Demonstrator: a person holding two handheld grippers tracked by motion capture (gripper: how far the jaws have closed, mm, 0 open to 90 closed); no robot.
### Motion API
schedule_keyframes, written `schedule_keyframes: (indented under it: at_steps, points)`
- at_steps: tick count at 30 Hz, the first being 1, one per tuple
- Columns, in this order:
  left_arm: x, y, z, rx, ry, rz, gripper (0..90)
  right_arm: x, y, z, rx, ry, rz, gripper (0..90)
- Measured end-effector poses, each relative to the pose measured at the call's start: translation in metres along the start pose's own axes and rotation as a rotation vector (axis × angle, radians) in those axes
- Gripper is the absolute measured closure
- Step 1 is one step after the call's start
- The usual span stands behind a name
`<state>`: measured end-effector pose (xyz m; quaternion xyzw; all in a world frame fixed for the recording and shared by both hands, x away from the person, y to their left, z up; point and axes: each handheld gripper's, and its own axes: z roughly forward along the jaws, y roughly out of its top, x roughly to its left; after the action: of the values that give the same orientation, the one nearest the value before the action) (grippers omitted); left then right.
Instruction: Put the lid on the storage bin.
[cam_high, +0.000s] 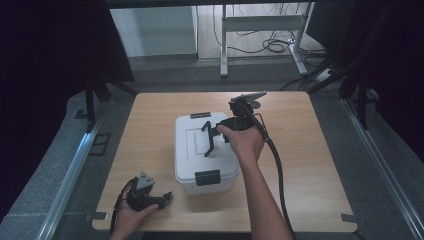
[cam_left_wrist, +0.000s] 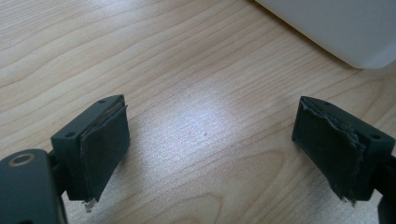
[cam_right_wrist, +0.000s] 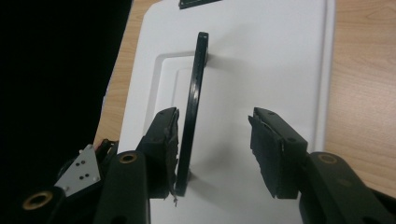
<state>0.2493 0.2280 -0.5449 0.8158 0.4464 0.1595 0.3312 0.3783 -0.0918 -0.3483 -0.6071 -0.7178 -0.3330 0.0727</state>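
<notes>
A white lidded box (cam_high: 192, 160) stands in the middle of the wooden table (cam_high: 310, 165). Its black carry handle (cam_right_wrist: 194, 93) is raised upright on the lid (cam_right_wrist: 261, 60). My right gripper (cam_right_wrist: 215, 144) hovers over the lid with its jaws apart around the handle, which stands right beside the left pad (cam_right_wrist: 169, 140), while the right pad is well clear of it. In the high view the right gripper (cam_high: 214, 136) reaches in from the box's right side. My left gripper (cam_high: 162, 199) rests low at the table's near left corner, open with bare wood (cam_left_wrist: 205, 116) between its pads.
Black latches sit at the box's near end (cam_high: 207, 177) and far end (cam_high: 200, 115). A corner of the box (cam_left_wrist: 336, 28) lies just beyond the left gripper. The right gripper's cable (cam_high: 277, 170) trails across the table's right half. Metal desk legs (cam_high: 224, 45) stand beyond the table.
</notes>
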Motion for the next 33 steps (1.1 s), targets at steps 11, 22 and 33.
schedule_keyframes:
  at_steps: [11, 22, 33]
  points:
    - [0.0, 0.0, 0.0, 0.001, 0.0, 0.004, 11.0, -0.033, -0.008, -0.026, -0.037, 0.038, -0.024, 50.9]
    - [0.001, 0.0, 0.0, 0.0, -0.002, 0.008, 10.9, -0.08, -0.035, -0.036, -0.071, 0.028, -0.091, 48.4]
    - [0.0, 0.0, 0.0, -0.003, 0.001, 0.003, 11.2, -0.13, -0.068, -0.042, -0.109, 0.038, -0.096, 46.7]
